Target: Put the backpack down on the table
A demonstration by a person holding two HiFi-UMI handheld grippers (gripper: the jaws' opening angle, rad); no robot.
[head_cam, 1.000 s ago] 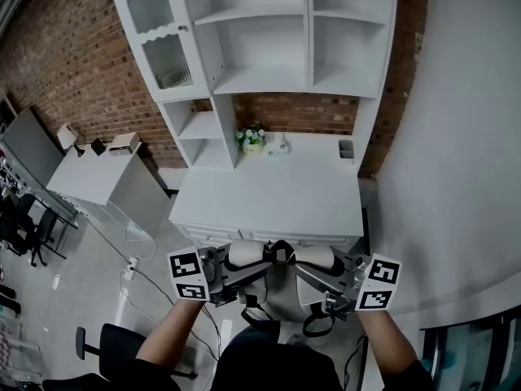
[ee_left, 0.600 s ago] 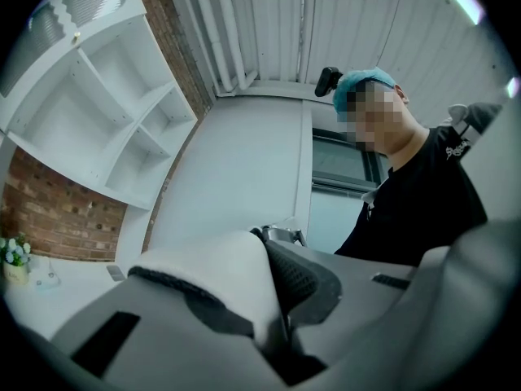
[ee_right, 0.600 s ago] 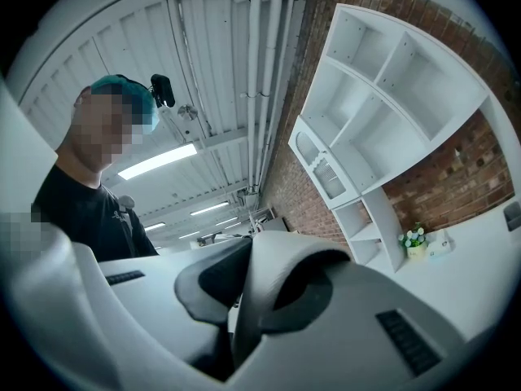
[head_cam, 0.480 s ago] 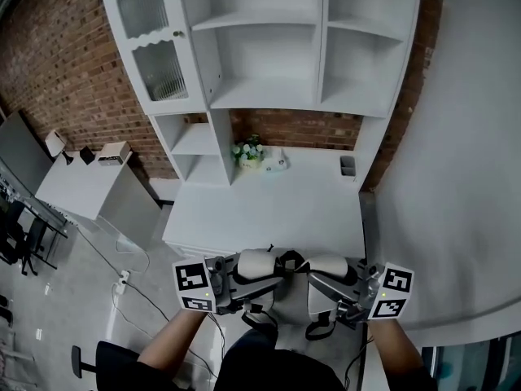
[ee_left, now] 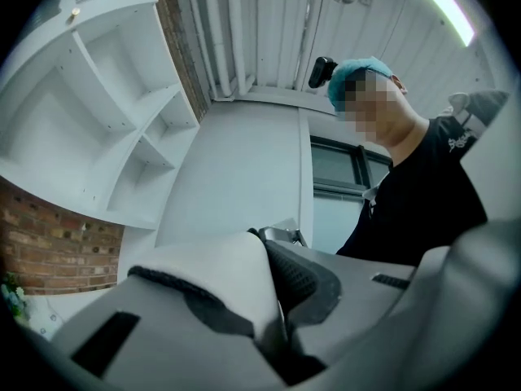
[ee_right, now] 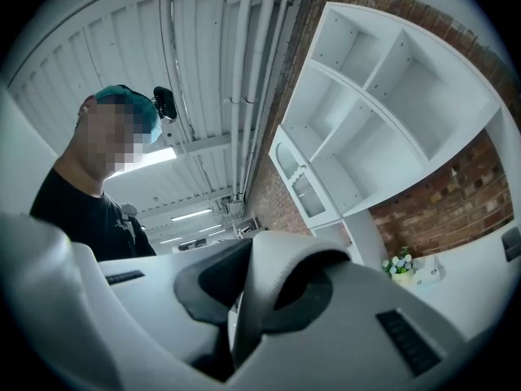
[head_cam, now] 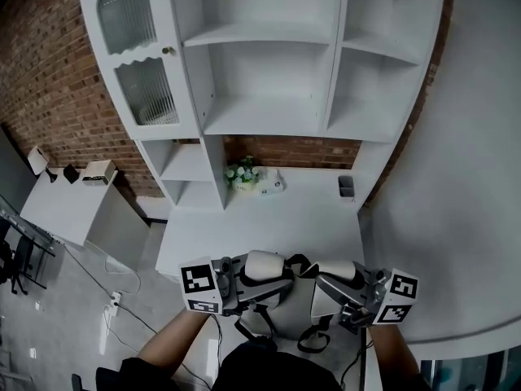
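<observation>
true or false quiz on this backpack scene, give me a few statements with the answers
1. The left gripper and the right gripper are both shut on the backpack. True.
2. The backpack lies flat on the table. False: it hangs from the grippers at the table's front edge.
3. Flowers stand at the back of the table. True.
4. The shelves are packed with books. False: no books show there.

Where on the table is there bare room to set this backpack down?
The table is bare across its front and middle, from the backpack to the back row. Crowding only along the back: flowers and a small white object left of centre, a small dark holder near the right corner.
</observation>
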